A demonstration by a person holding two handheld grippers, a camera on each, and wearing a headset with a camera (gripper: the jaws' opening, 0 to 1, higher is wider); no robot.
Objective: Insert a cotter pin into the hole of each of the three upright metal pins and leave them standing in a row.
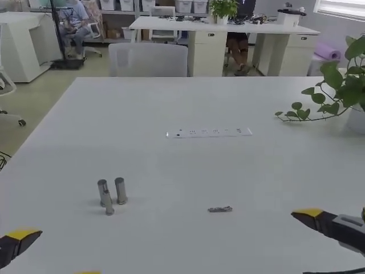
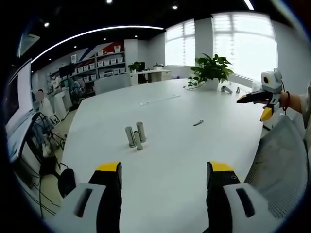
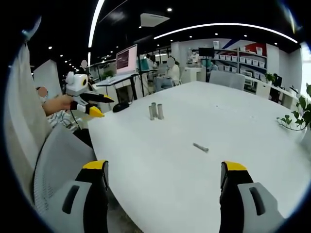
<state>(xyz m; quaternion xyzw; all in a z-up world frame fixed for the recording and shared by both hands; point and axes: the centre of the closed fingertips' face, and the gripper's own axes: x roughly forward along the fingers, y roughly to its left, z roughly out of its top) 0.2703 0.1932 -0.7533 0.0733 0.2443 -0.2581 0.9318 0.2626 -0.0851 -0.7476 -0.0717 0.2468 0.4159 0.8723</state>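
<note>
Three short metal pins [image 1: 111, 195] stand upright in a tight cluster on the white table [image 1: 188, 165], left of centre. A small metal cotter pin [image 1: 220, 209] lies flat to their right. In the left gripper view, the pins [image 2: 135, 135] and cotter pin [image 2: 198, 123] lie well ahead of my left gripper [image 2: 165, 171], which is open and holds nothing. My right gripper [image 3: 165, 167] is also open and bare, with the pins [image 3: 155, 110] and cotter pin [image 3: 200, 147] ahead of it. Both grippers hover at the table's near edge, one yellow fingertip [image 1: 23, 234] at the left and another fingertip [image 1: 309, 214] at the right.
A flush power strip [image 1: 208, 132] sits in the table's middle. A potted plant [image 1: 342, 85] stands at the right edge. A grey chair [image 1: 148, 60] is at the far side, with desks, shelves and a seated person [image 1: 74, 25] beyond.
</note>
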